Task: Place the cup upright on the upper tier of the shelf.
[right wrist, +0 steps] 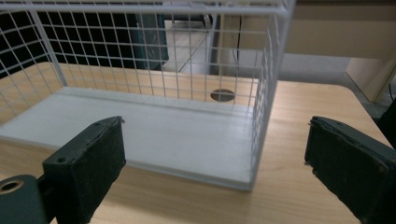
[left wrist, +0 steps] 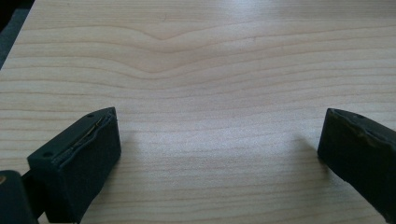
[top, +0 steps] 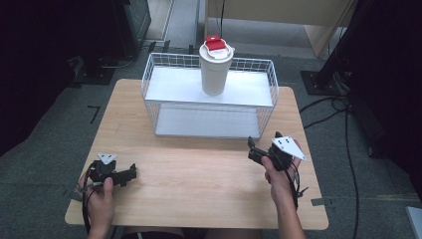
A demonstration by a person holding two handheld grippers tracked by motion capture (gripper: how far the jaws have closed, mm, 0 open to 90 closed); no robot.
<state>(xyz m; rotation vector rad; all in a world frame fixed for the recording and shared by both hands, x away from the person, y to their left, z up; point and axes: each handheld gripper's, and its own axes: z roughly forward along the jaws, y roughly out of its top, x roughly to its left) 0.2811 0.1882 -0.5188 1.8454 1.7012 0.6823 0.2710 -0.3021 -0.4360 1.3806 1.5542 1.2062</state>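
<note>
You are holding the left gripper (top: 130, 174) low over the near left part of the wooden table (top: 199, 179), your left hand (top: 102, 196) wrapped around its body, and its jaws are standing wide apart with nothing between them; in the left gripper view the left gripper (left wrist: 219, 140) is looking down at bare wood grain, which is lying between and ahead of both black pads. Ahead of those jaws and off to their right, well apart from them, a white wire rack (top: 209, 97) with two shelves is sitting at the far middle of the table, and a white cup (top: 215, 69) with a red-and-white lid is standing upright on its top shelf. You are holding the right gripper (top: 255, 149) in your right hand (top: 279, 177) near the rack's right front corner, its jaws also spread wide and gripping nothing. In the right gripper view the right gripper (right wrist: 215, 149) is facing the rack's (right wrist: 261, 93) lower shelf, whose corner is sitting just ahead between the jaws.
</note>
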